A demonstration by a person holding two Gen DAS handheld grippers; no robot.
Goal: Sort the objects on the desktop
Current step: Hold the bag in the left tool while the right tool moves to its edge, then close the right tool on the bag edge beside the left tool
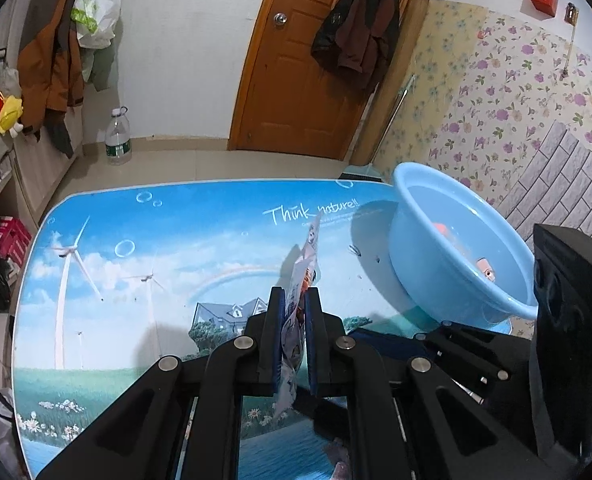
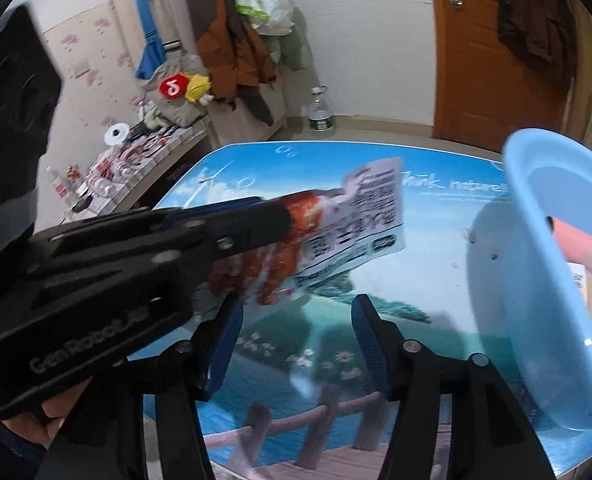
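My left gripper [image 1: 294, 300] is shut on a flat snack packet [image 1: 304, 276], held edge-on above the table. In the right wrist view the same packet [image 2: 348, 232] shows its white label and orange-red print, sticking out of the left gripper [image 2: 283, 220] toward the light blue basin [image 2: 536, 280]. My right gripper [image 2: 296, 308] is open and empty, below and just behind the packet, above the table. The basin [image 1: 448, 248] sits at the table's right side and holds a few small items, one orange-pink [image 2: 576, 244].
The table [image 1: 155, 260] has a printed sky-and-windmill top. A wooden door [image 1: 296, 60] with hanging coats stands behind it. A water bottle [image 1: 117, 138] is on the floor. Cluttered shelves [image 2: 127, 160] and hanging clothes lie to the left.
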